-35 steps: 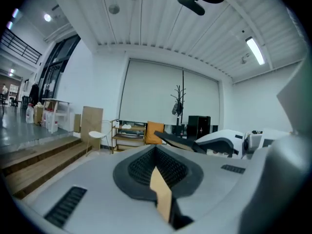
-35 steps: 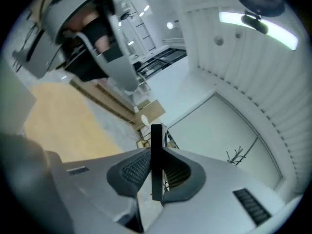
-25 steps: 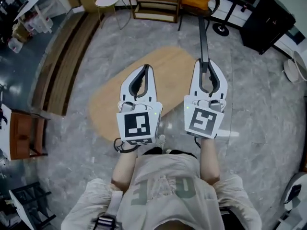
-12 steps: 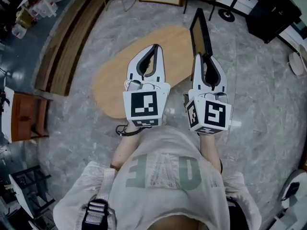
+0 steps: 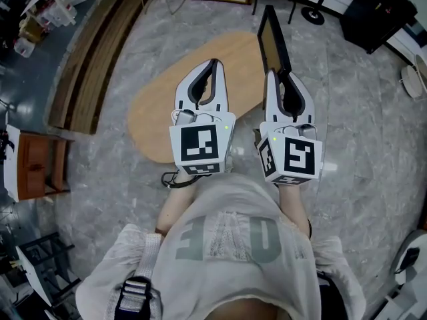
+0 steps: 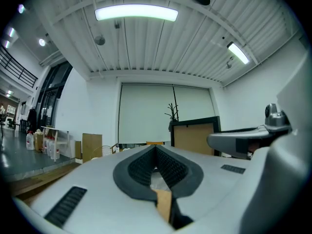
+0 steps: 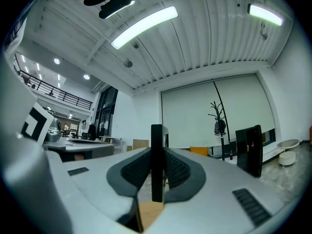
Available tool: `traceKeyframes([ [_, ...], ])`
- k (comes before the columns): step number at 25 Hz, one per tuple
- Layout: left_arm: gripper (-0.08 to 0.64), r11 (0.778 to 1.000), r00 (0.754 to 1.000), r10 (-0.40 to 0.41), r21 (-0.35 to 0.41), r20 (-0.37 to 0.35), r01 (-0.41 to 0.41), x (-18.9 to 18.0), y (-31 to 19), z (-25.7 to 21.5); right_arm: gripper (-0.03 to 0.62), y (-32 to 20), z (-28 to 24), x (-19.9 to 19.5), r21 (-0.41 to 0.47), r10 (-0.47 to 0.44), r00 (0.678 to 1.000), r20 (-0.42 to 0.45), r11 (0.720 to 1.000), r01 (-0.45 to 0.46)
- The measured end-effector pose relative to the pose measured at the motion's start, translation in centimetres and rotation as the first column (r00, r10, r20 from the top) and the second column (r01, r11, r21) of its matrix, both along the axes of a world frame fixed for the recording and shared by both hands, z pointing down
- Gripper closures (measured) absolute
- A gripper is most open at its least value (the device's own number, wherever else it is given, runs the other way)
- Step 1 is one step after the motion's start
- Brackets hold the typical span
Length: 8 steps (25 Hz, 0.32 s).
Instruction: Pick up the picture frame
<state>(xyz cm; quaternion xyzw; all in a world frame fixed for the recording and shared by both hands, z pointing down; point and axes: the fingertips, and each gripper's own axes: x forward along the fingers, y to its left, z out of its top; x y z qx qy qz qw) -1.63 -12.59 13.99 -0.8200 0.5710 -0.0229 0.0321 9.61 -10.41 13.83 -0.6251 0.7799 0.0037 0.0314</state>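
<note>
Picture frame (image 5: pixel 272 42): black-edged, sits edge-on, clamped in the right gripper (image 5: pixel 278 77), its long axis running straight ahead past the oval wooden table (image 5: pixel 160 119); left gripper (image 5: pixel 212 65) alongside, jaws together, empty.

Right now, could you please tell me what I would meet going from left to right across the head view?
Brown cabinet → left gripper → right gripper, shut on the frame → black cabinet.
</note>
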Motion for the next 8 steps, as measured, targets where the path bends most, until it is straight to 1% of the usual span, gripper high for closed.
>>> traceKeyframes([
  [8, 0.551, 1.0, 1.0, 0.004, -0.012, 0.003, -0.004, -0.34, -0.51, 0.65, 0.514, -0.25, 0.43, -0.16, -0.007, 0.004, 1.0, -0.014, 1.0, -0.005],
])
